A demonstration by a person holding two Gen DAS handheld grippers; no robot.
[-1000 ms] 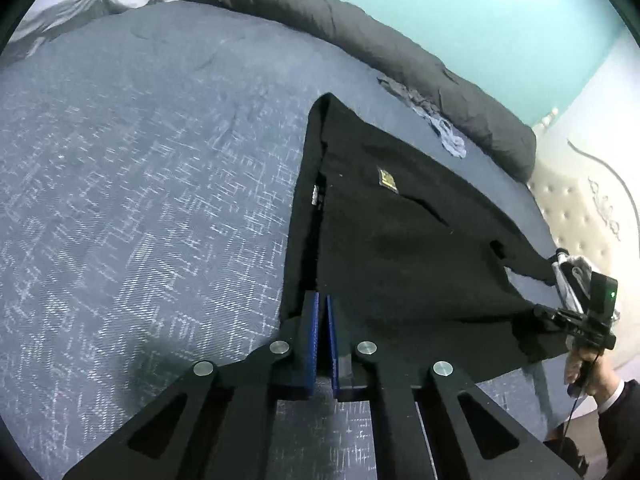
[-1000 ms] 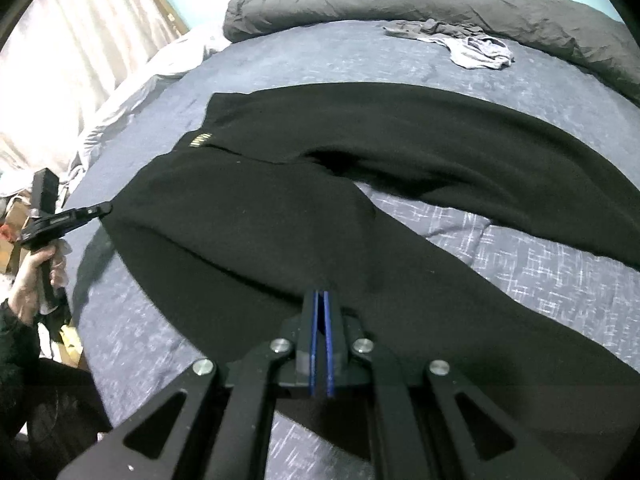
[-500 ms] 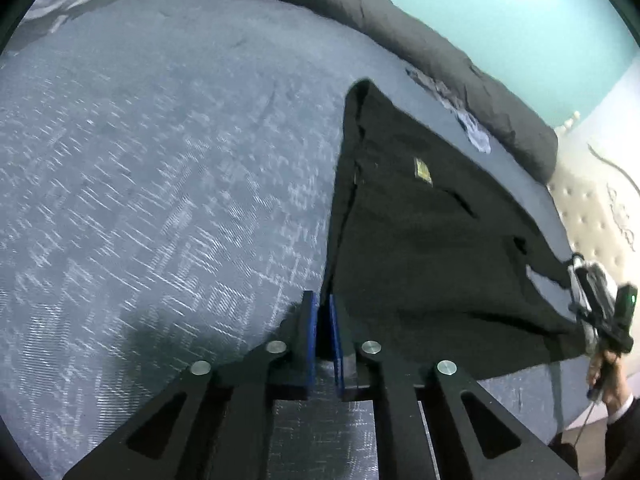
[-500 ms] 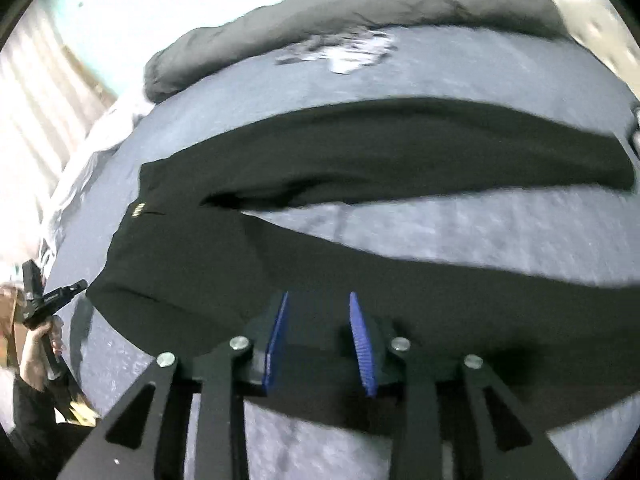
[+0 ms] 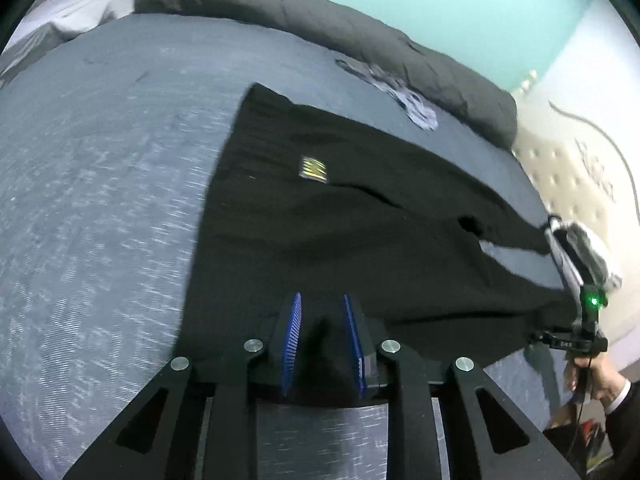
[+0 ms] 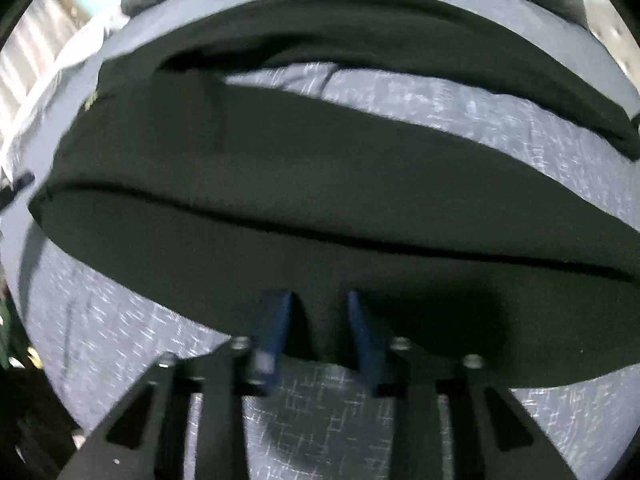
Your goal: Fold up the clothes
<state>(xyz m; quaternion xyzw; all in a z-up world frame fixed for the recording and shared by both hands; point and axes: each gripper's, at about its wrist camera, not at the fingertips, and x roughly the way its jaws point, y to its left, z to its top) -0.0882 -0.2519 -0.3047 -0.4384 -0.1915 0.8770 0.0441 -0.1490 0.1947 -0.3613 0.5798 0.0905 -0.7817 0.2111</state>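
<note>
Black trousers (image 5: 360,220) lie spread on the bed, a yellow label (image 5: 314,168) near the waist. My left gripper (image 5: 322,312) sits at the near waist edge. Its jaws are opening, and a bump of black cloth stands between the blue pads (image 5: 294,320) without being pinched. In the right wrist view the trousers (image 6: 280,180) stretch across, both legs apart. My right gripper (image 6: 318,312) hangs low over the near leg's edge. Its jaws are closing with the cloth edge between them, a gap still showing; the picture is blurred.
The bed has a grey-blue patterned sheet (image 5: 100,200). A dark grey duvet (image 5: 320,28) is rolled along the far side, with a small grey garment (image 5: 416,108) beside it. A white padded headboard (image 5: 580,168) stands at the right. A hand (image 5: 600,380) holds the other gripper there.
The left jaws went from shut on the waist edge to apart. The right jaws opened wide, dropped closer to the near leg and are now narrower again.
</note>
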